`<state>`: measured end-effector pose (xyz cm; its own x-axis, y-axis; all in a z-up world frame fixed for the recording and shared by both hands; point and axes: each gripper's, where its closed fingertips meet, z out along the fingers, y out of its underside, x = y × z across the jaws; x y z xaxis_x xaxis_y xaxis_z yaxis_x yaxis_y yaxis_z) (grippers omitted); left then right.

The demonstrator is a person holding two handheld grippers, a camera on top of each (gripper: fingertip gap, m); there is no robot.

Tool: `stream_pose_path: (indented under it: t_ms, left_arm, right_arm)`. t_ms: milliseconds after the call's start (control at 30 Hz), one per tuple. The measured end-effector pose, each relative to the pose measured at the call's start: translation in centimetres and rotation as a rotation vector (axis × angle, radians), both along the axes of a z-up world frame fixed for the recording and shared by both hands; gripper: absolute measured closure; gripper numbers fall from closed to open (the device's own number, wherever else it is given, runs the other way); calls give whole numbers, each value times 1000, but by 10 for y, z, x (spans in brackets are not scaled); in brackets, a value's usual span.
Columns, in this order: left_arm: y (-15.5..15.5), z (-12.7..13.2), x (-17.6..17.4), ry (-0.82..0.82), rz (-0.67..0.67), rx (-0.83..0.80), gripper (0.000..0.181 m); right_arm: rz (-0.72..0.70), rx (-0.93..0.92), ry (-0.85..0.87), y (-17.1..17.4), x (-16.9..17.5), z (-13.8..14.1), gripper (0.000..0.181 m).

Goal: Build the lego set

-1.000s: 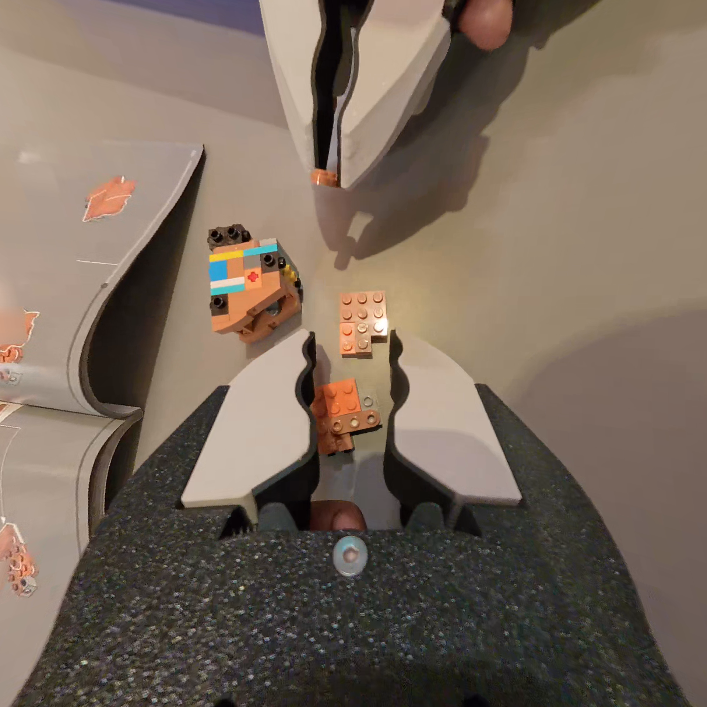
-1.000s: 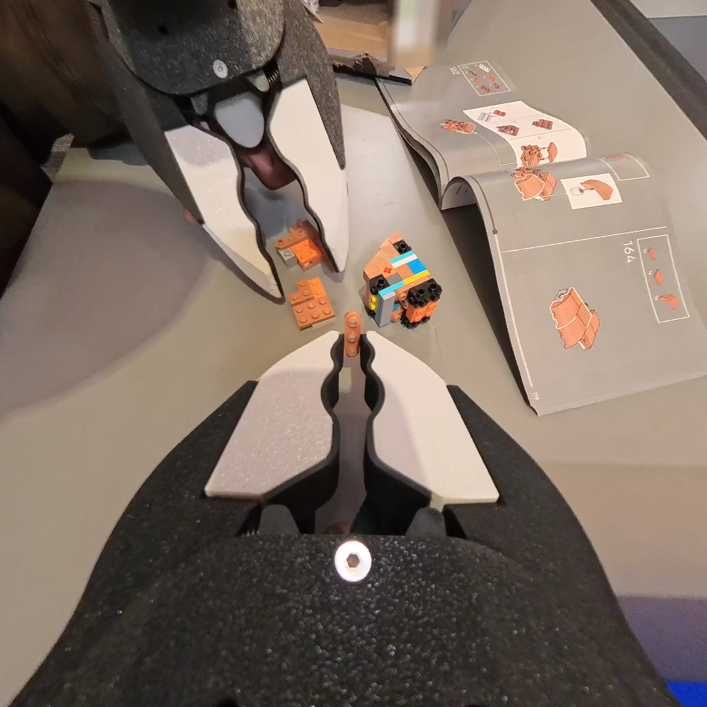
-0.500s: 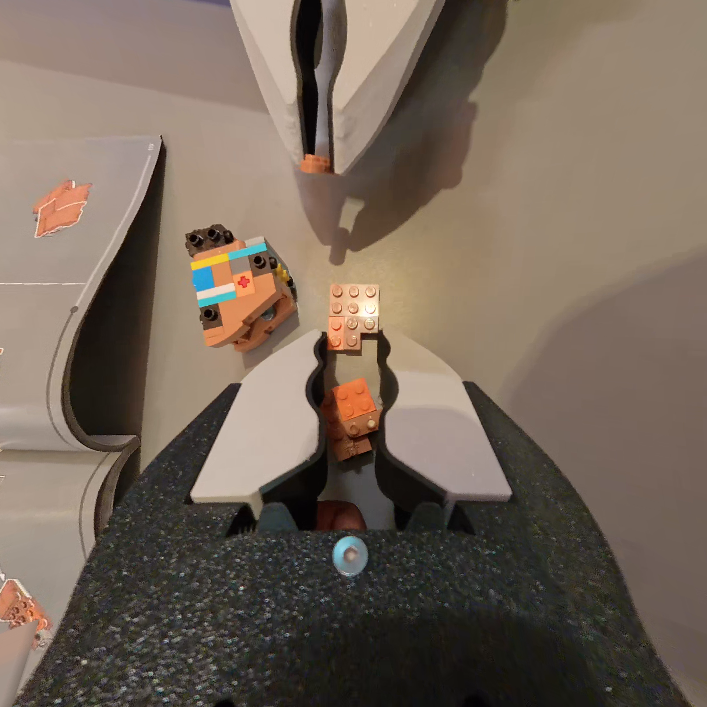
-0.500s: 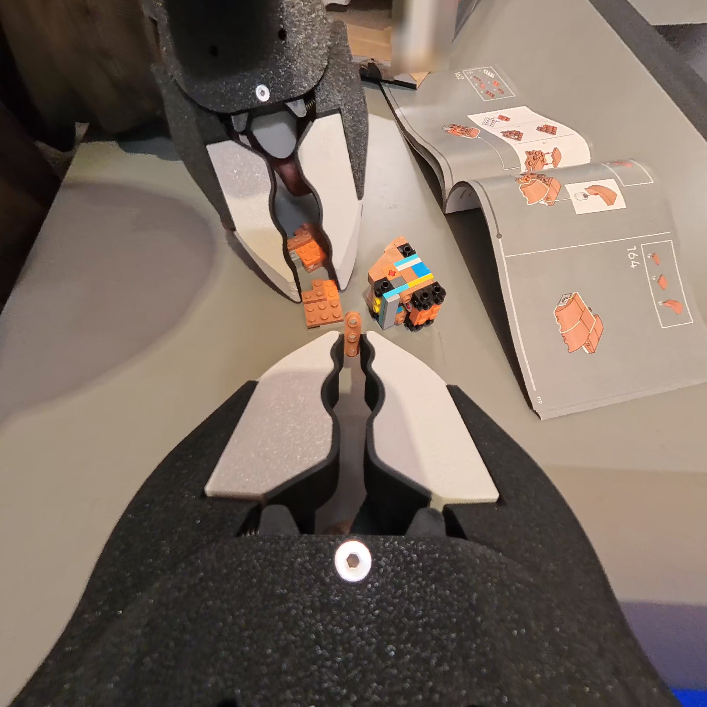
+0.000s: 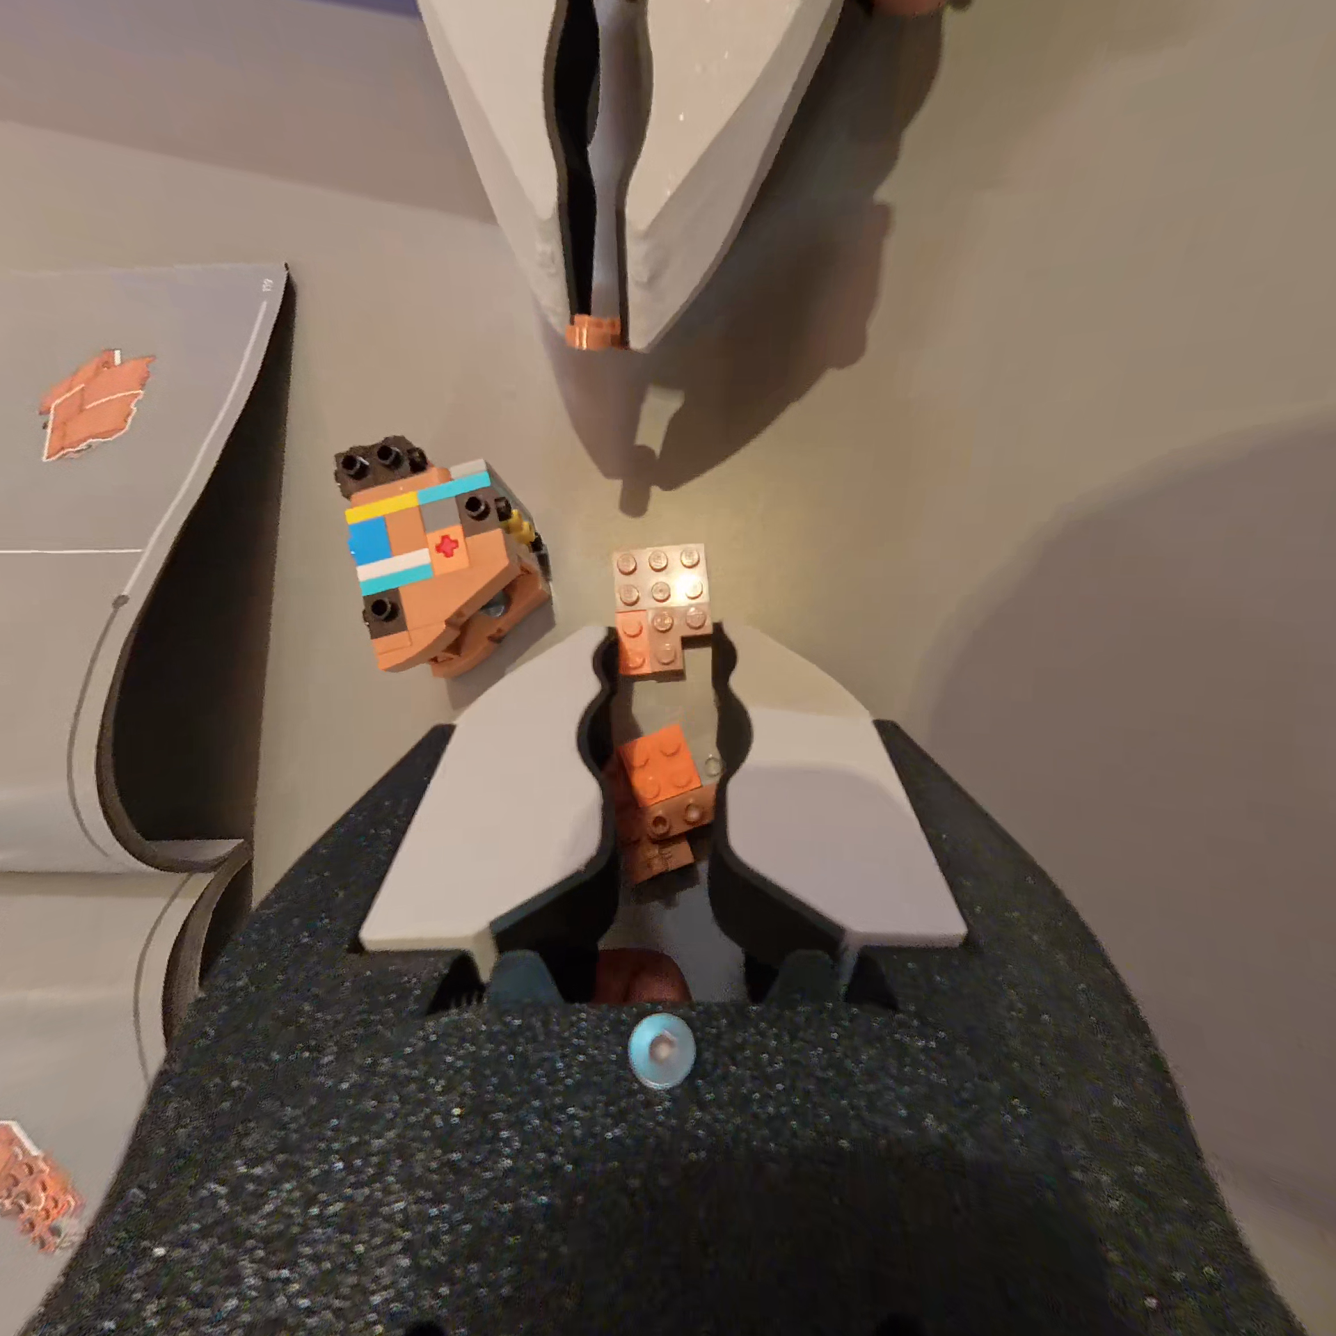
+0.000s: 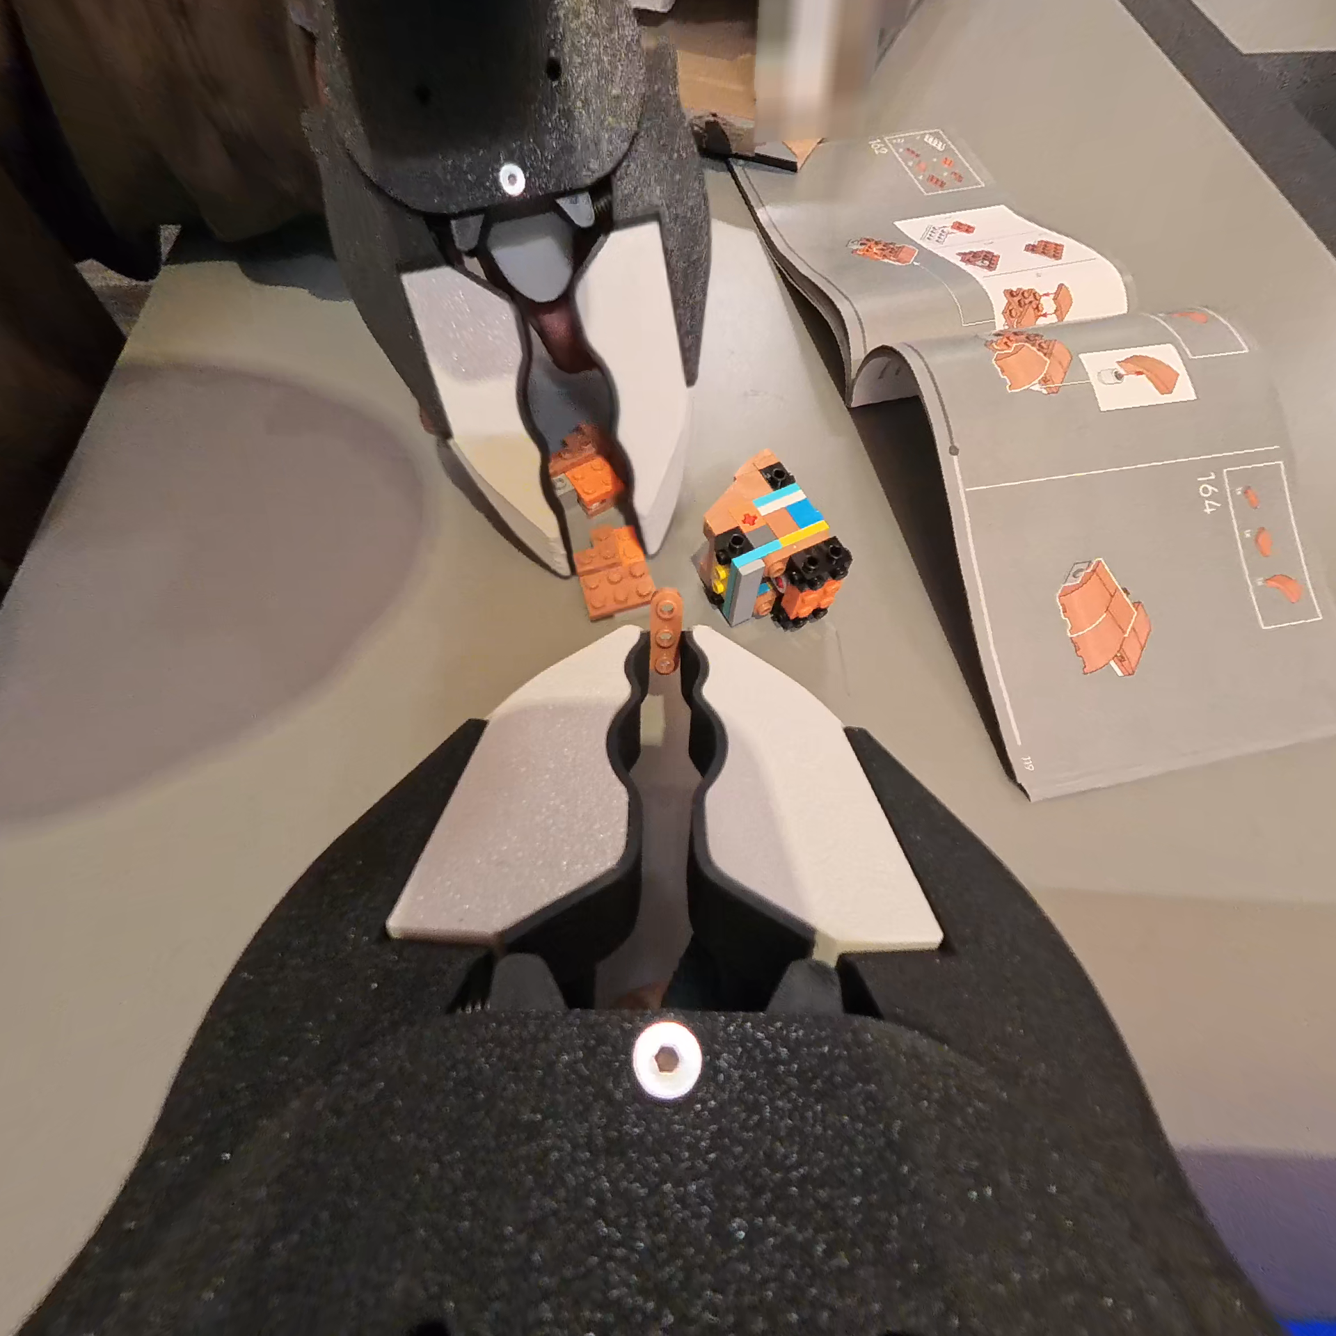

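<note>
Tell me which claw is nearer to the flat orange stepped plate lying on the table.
Left. The left claw has its tips right at the stepped plate, one end between them. The right claw, shut on a thin strip, is slightly short of it.

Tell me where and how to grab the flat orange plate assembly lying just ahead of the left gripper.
Probably best to take the flat orange plate assembly across its two long side edges at the wider far half, coming straight down from above. It lies studs-up and flat on the table, so only its thin edges offer purchase; the stepped near end is narrower and sits close to the left gripper.
</note>
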<state>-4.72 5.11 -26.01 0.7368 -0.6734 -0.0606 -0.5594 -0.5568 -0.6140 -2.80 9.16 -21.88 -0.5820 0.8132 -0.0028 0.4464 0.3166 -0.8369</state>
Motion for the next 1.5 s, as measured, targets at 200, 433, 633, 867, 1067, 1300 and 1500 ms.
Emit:
stream_pose_path:
  t_ms: [200, 433, 633, 867, 1067, 1300, 1500]
  left_arm:
    - [9, 1, 3, 6, 25, 62, 157]
    - [20, 11, -1, 80, 122, 194, 157]
    - [19, 12, -1, 76, 182, 192, 157]
    - [16, 9, 5, -4, 212, 143, 157]
    - [15, 9, 4, -13, 215, 140, 157]
    - [15, 11, 0, -15, 226, 147, 157]
    - [14, 11, 0, -23, 221, 145, 157]
  right_arm:
    - [20, 2, 4, -6, 0, 0, 174]
    - [-81, 41, -85, -7, -5, -8, 174]
    - [-160, 25, -165, -16, -6, -12, 174]
    - [-220, 58, -209, -18, -12, -21, 172]
    - [-211, 64, -202, -22, -13, -22, 166]
    - [-145, 79, -156, -26, -8, -17, 164]
    - [-140, 69, -137, -27, -9, -15, 164]
